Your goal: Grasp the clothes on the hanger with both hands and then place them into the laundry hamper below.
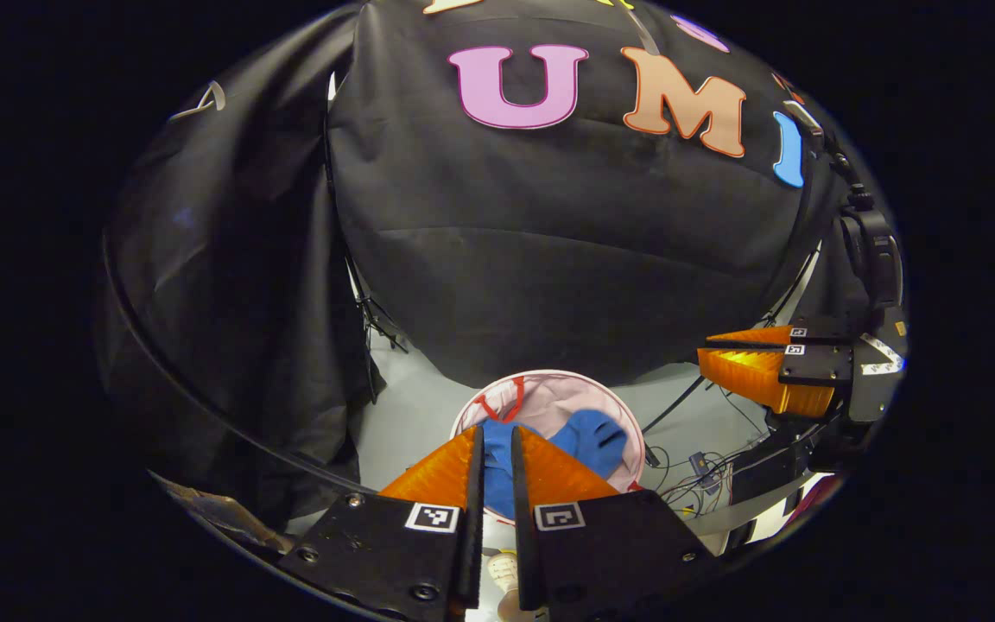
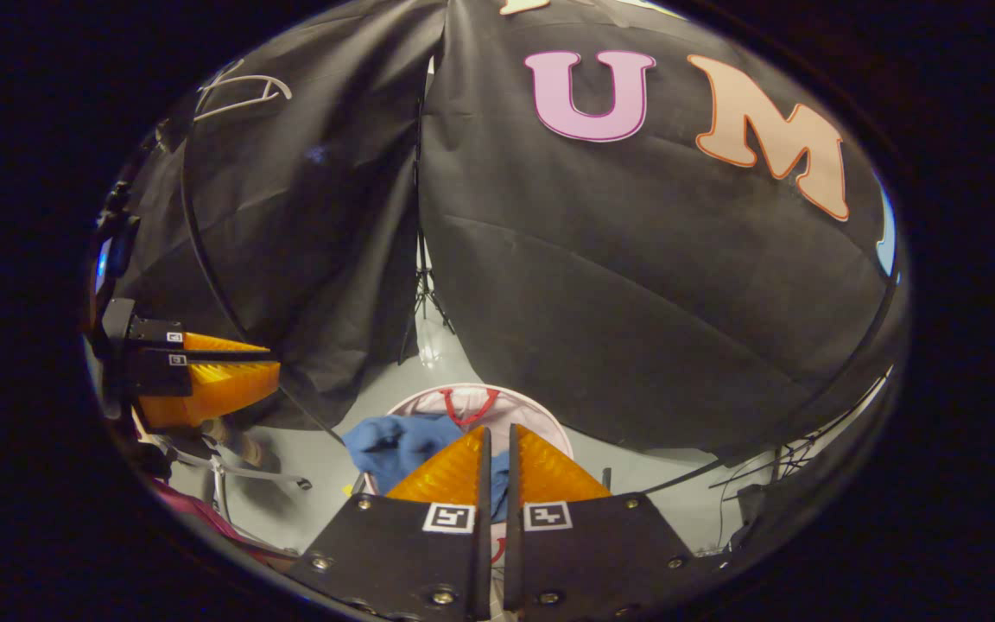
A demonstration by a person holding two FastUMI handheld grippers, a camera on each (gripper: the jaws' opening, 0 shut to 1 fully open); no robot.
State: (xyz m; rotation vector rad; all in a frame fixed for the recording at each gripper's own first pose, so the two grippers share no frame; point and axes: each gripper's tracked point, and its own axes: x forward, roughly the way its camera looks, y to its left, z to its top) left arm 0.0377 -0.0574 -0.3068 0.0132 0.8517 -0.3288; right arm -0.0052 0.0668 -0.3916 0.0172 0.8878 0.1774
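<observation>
- Left gripper view: the left claw [image 1: 497,449] is hanging above the hamper [image 1: 627,423], its orange fingers nearly closed with a thin gap, gripping nothing.
- The blue clothes [image 1: 588,436] are lying inside the hamper, partly hidden behind the fingers.
- Right gripper view: the right claw [image 2: 497,449] is likewise nearly closed and empty, covering part of the clothes [image 2: 398,445], which are spilling over the hamper's [image 2: 541,410] left rim.
- Cables [image 1: 705,484] are lying on the floor [image 1: 411,415], hard to make out.

Beyond the orange ribbed fingers [image 1: 441,471], a blue garment [image 1: 588,436] is showing against the pale pink laundry hamper [image 1: 541,399] with red handles [image 1: 502,402]. Black-and-white square markers [image 1: 433,517] are sitting on the fingers' black mounts [image 1: 377,549]; the floor [image 1: 407,415] is looking light grey.
</observation>
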